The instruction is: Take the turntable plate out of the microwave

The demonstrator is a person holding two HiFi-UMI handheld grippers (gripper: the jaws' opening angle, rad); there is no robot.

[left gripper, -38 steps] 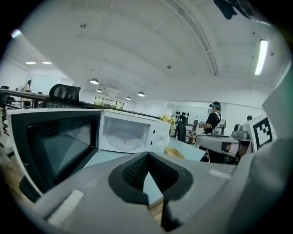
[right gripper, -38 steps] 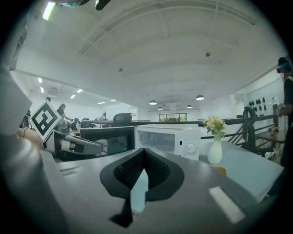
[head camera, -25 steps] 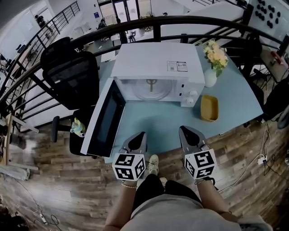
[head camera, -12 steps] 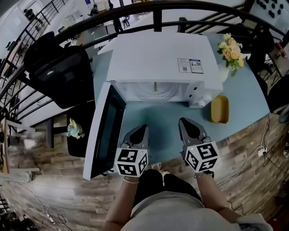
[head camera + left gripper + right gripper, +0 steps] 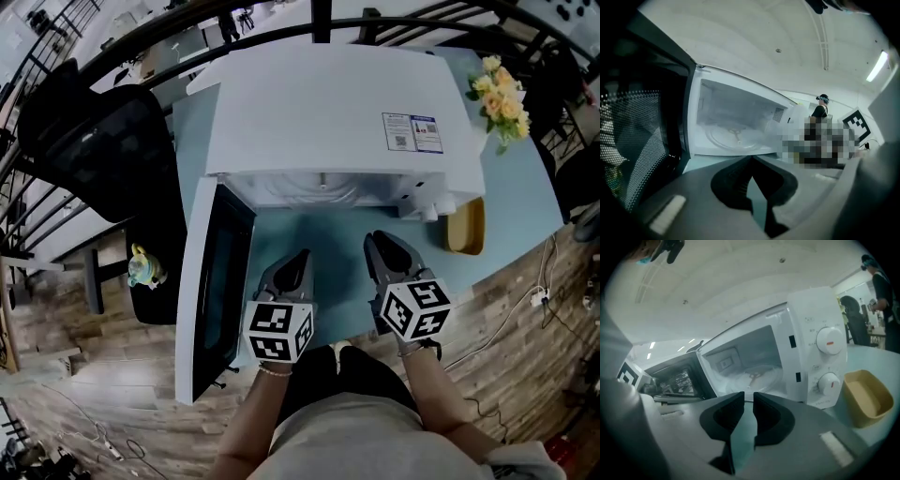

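Approach is the step in hand: the clear round glass turntable plate (image 5: 733,138) lies inside the white microwave oven (image 5: 328,103), whose dark-windowed door (image 5: 211,281) stands open at the left of the head view. Both grippers hover over the pale blue counter (image 5: 314,225) just before the cavity, apart from the plate. The left gripper (image 5: 750,158) has its jaws tip to tip, empty; on the right gripper (image 5: 748,397) the jaws have just been opening to a narrow gap, nothing between them. Next, I judge, the jaws must spread wider, reach in and take the plate's rim, lifting it level
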